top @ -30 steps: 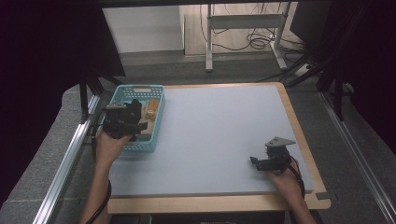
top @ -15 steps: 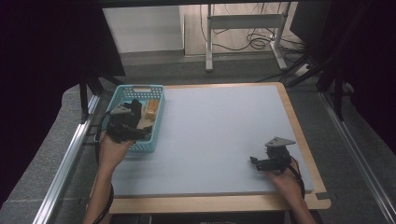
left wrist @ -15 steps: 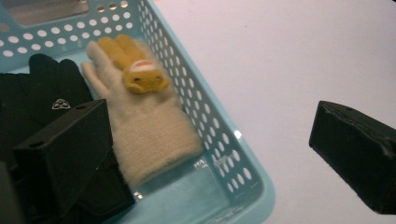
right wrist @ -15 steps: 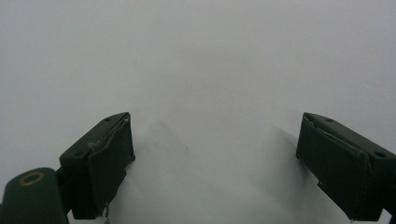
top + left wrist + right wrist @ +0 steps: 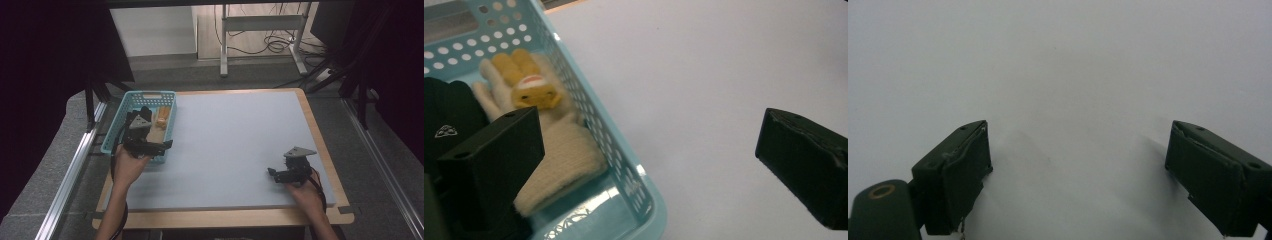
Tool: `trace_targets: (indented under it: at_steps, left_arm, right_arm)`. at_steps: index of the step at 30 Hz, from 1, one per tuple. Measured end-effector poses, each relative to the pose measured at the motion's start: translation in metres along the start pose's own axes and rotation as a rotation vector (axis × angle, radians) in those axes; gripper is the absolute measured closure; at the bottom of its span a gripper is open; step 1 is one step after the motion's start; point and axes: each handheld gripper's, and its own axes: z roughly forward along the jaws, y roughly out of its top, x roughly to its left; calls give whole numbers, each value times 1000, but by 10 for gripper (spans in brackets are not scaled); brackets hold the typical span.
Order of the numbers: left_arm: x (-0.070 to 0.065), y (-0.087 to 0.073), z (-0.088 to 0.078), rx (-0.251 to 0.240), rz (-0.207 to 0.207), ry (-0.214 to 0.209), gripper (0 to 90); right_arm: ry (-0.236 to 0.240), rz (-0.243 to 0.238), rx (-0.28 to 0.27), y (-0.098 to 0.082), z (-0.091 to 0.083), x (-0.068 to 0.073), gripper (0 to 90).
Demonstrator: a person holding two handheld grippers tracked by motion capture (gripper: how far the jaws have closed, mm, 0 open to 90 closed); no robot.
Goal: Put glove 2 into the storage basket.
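Pale grey surface (image 5: 235,150), mostly bare; my left gripper (image 5: 649,165) is creeping back along the blue basket (image 5: 644,200), fingers wide open over the cream glove (image 5: 559,150); right gripper (image 5: 1078,175) idling, open too.

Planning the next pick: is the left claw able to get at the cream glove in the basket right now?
Probably yes. The left claw is open over the basket's near corner, and the cream glove lies uncovered beside one jaw; the basket wall sits between the jaws.
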Motion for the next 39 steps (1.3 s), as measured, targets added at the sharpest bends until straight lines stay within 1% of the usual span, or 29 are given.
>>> trace_targets:
  at_steps: [3,12,23,31,39]
  left_arm:
    - [-5,0,2,-5,11,-2,0]
    - [-17,-1,10,-17,26,-16,0]
    - [-35,-2,20,-27,47,-43,0]
    - [-49,-6,27,-34,61,-74,0]
    - [-62,-11,36,-48,70,-116,0]
  right_arm:
    - [0,1,1,0,0,0,106]
    - [0,0,1,0,0,0,106]
    - [1,1,0,0,0,0,106]
    - [0,-1,0,0,0,0,106]
    - [0,-1,0,0,0,0,106]
